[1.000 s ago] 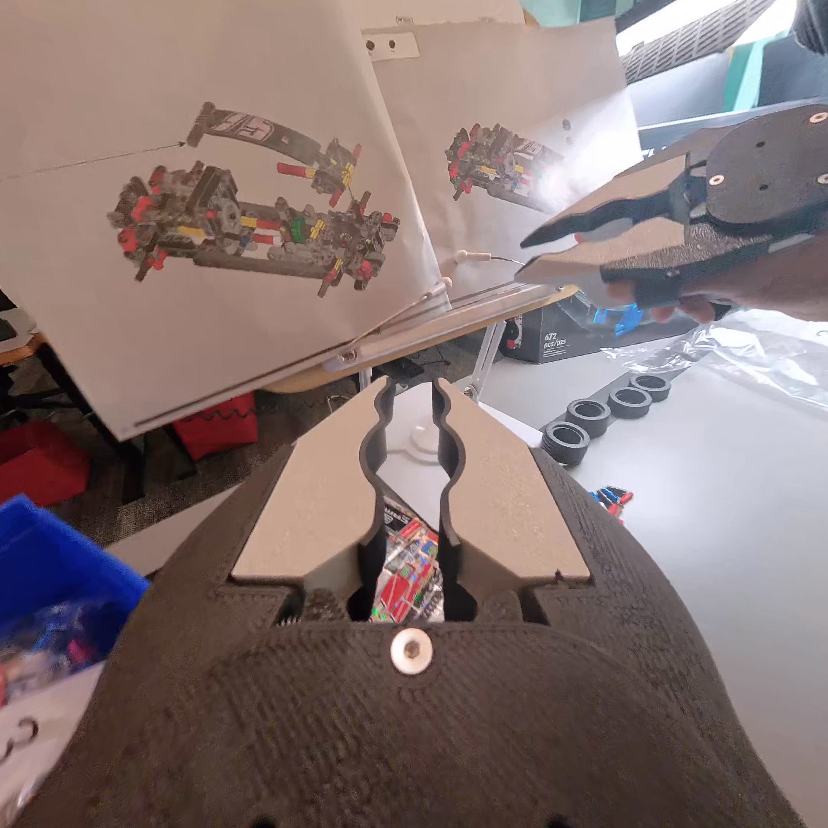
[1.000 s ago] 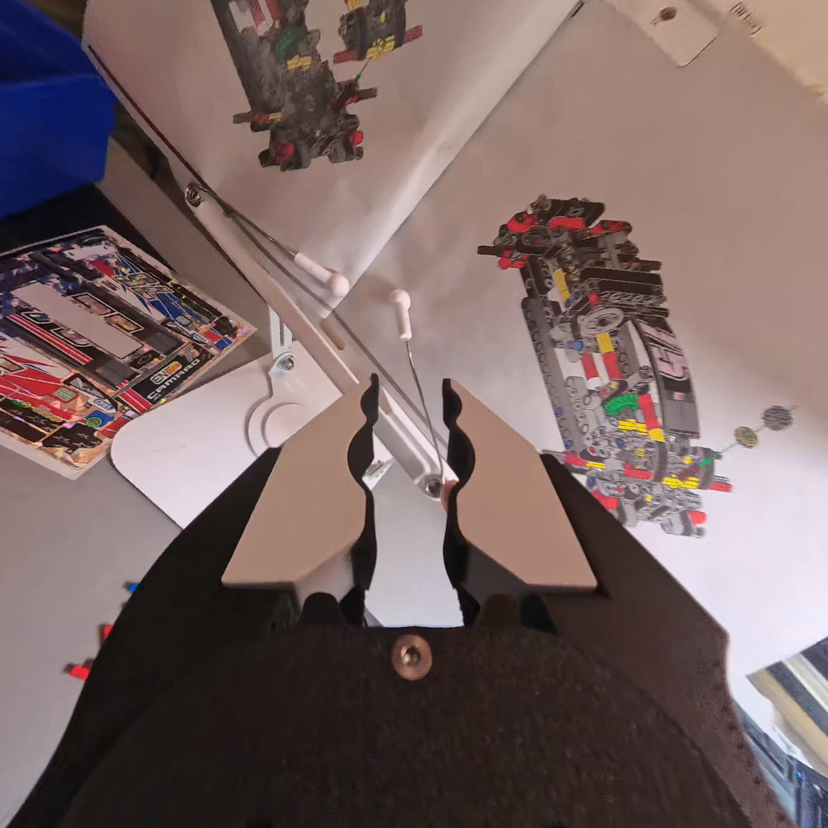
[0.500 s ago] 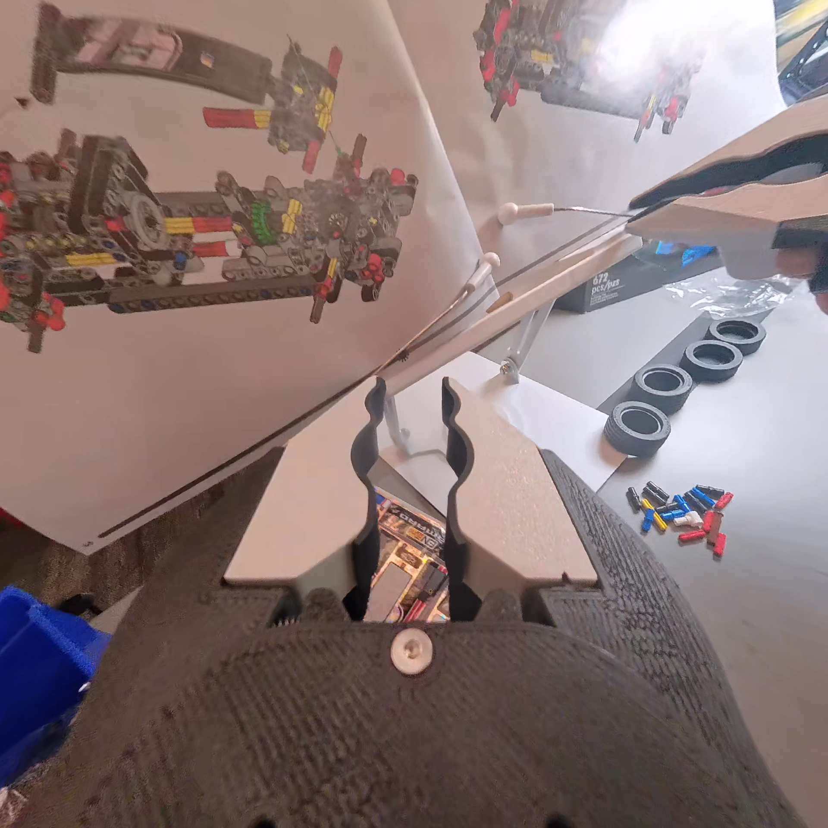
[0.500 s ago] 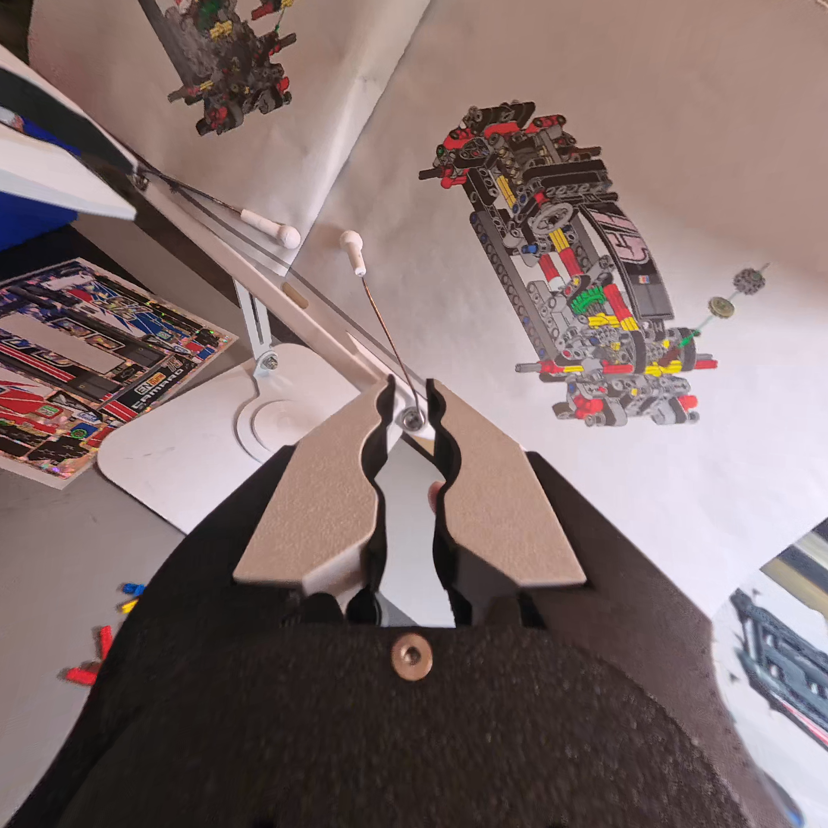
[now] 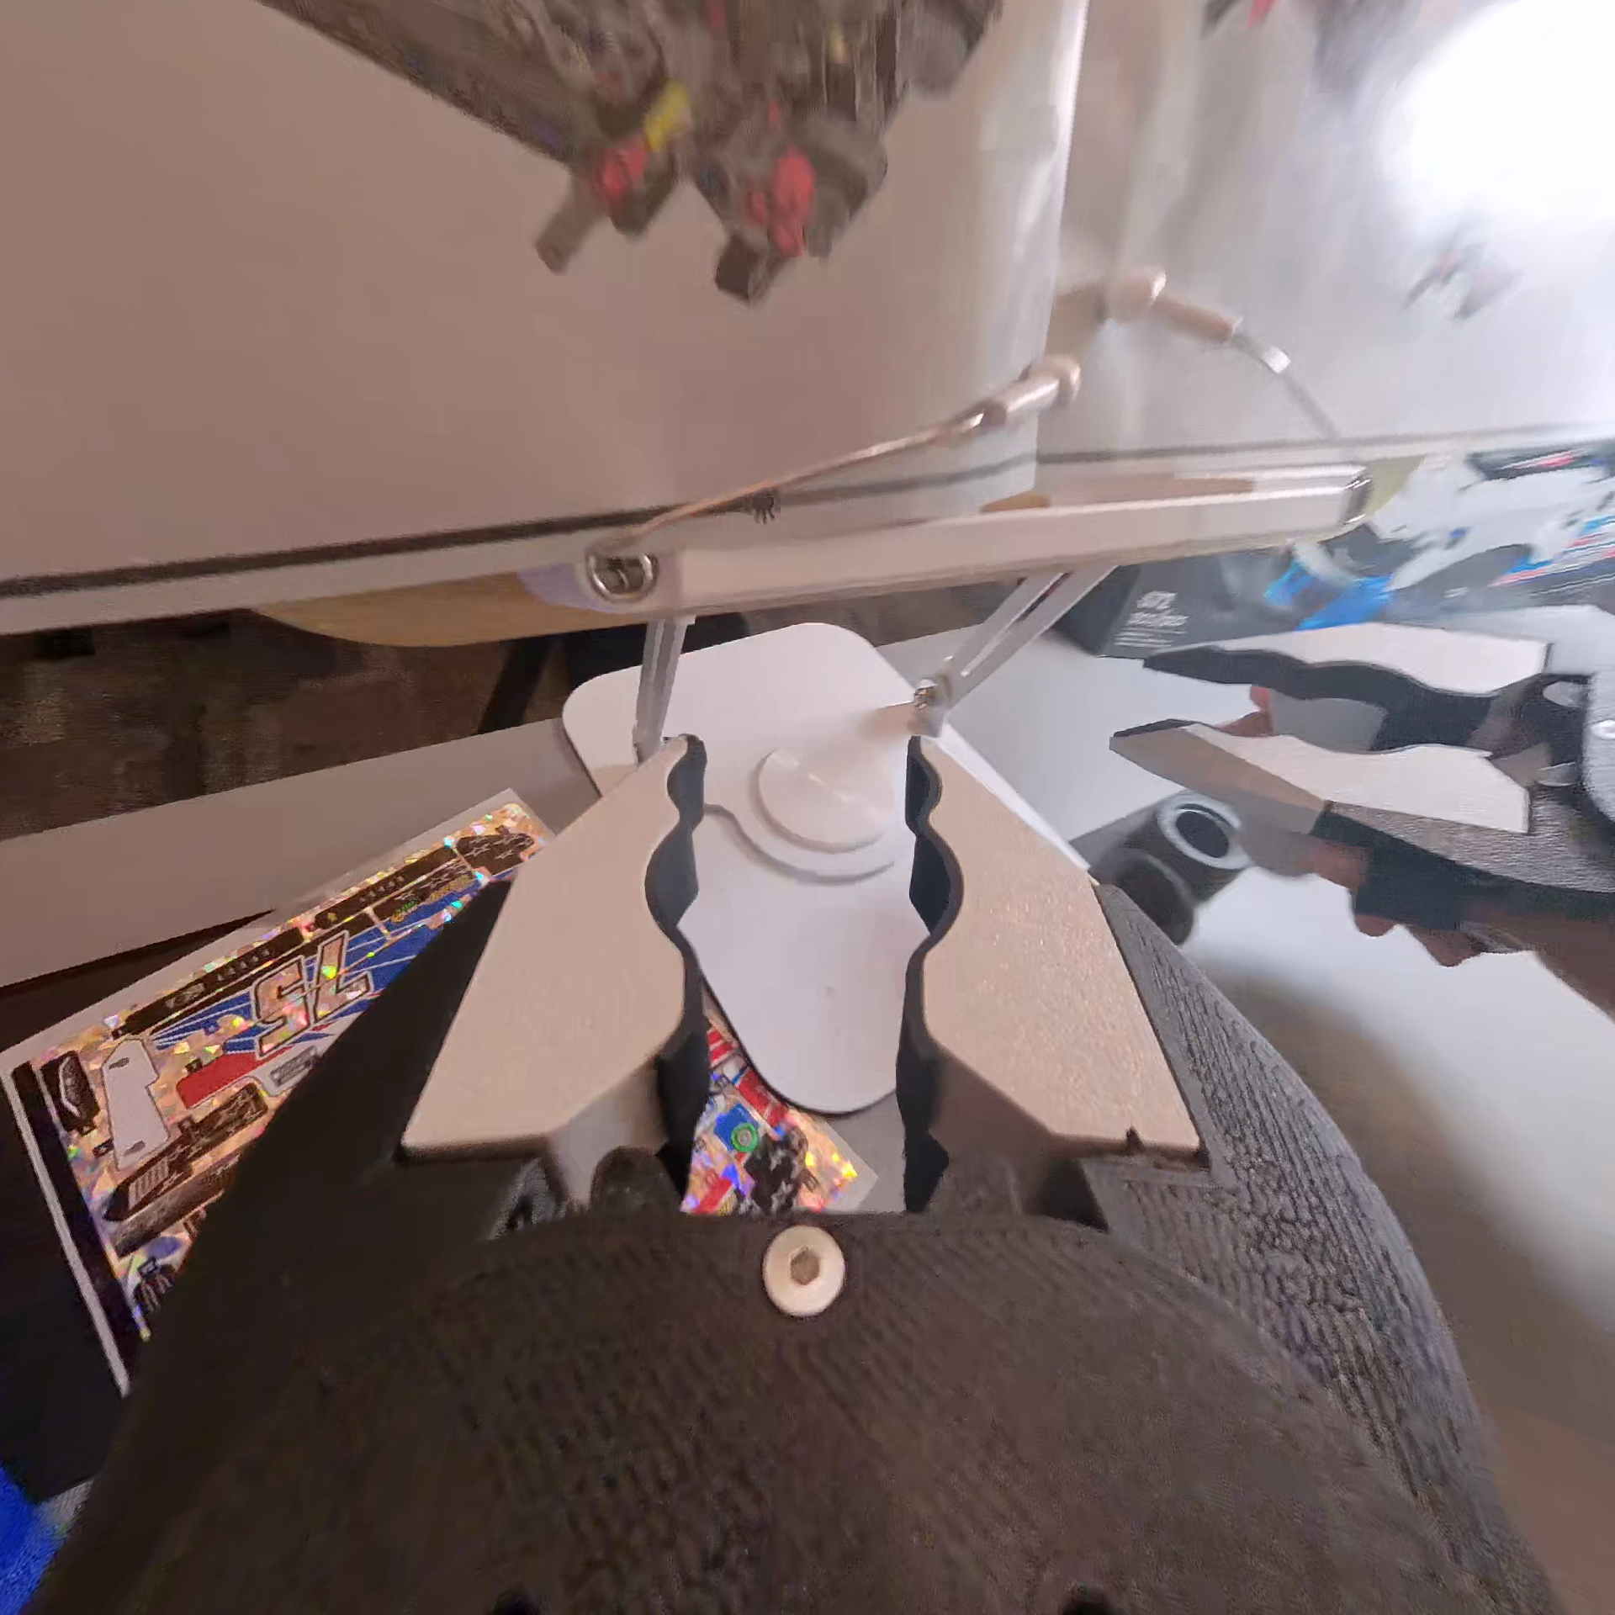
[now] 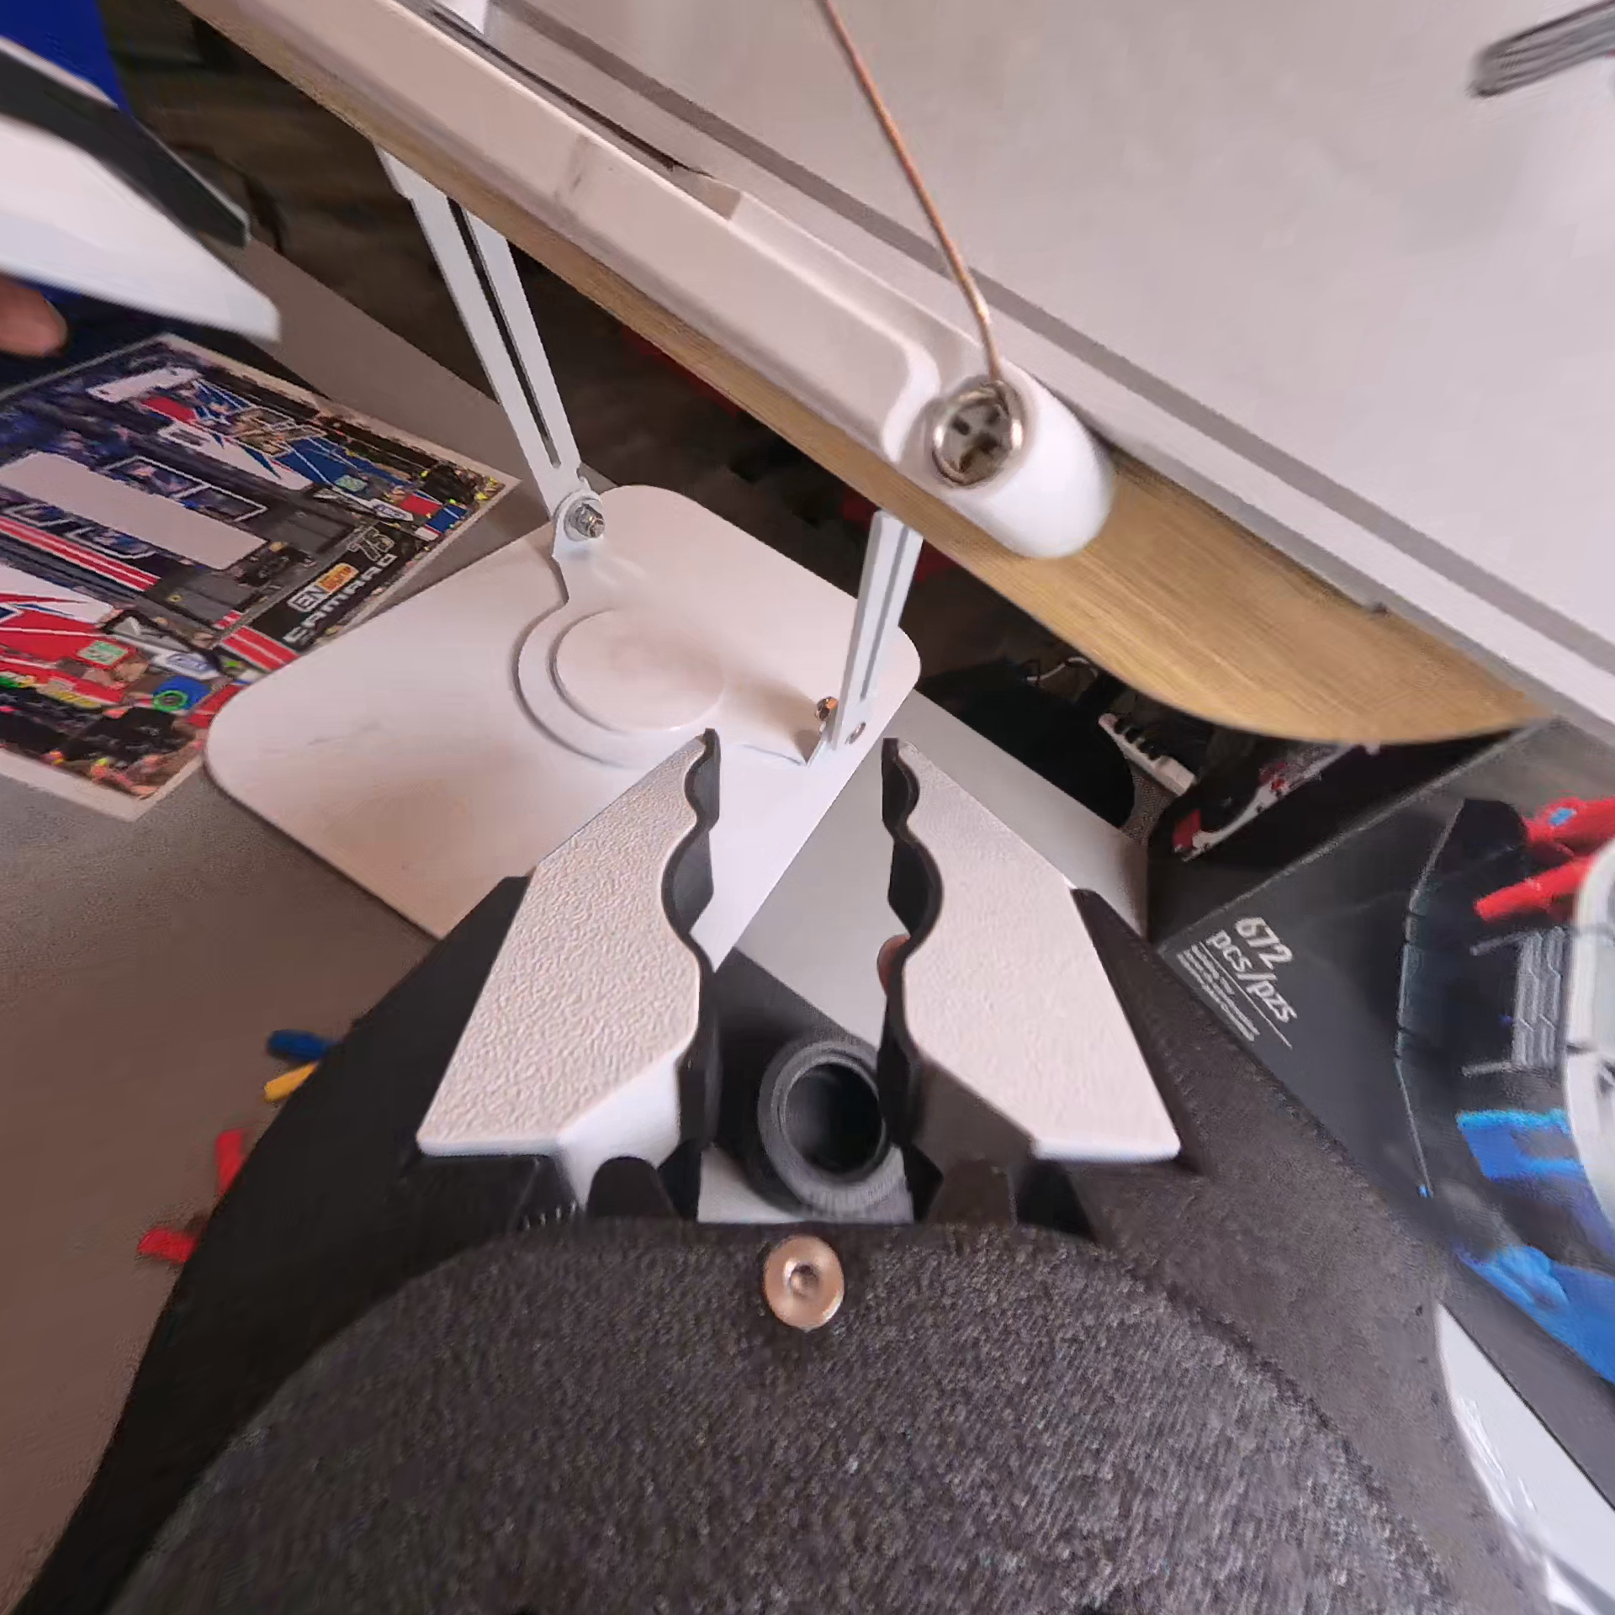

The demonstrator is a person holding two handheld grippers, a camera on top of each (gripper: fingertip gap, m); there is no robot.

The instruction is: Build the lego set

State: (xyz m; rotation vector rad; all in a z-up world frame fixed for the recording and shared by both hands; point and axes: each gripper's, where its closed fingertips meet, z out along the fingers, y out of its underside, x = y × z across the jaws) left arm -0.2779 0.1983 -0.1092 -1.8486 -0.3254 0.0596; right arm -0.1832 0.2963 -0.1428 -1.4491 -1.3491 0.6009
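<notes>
My left gripper [image 5: 797, 760] is open and empty, low over the white base [image 5: 813, 961] of the book stand. My right gripper [image 6: 800, 756] is open and empty above the same base [image 6: 419, 734]; it also shows at the right of the left wrist view [image 5: 1136, 708]. A black rubber tyre [image 6: 830, 1136] lies on the table under my right gripper. Another tyre [image 5: 1197, 843] shows in the left wrist view. The instruction pages [image 5: 437, 306] rest on the stand's ledge [image 5: 1005, 542], held by wire page clips [image 5: 1031, 389]. A shiny sticker sheet [image 5: 218, 1049] lies left of the base.
The black set box [image 6: 1363, 1005] stands on the table at the right. Small coloured pins [image 6: 288, 1070] lie scattered on the grey table [image 6: 131, 961]. The stand's wooden board [image 6: 1223, 612] hangs overhead. Part of a blue bin [image 5: 17, 1529] shows at lower left.
Both grippers have dropped from the instruction pages toward the stand's base and table. Both jaws have opened wider. The right gripper has let go of the wire page clip's end.
</notes>
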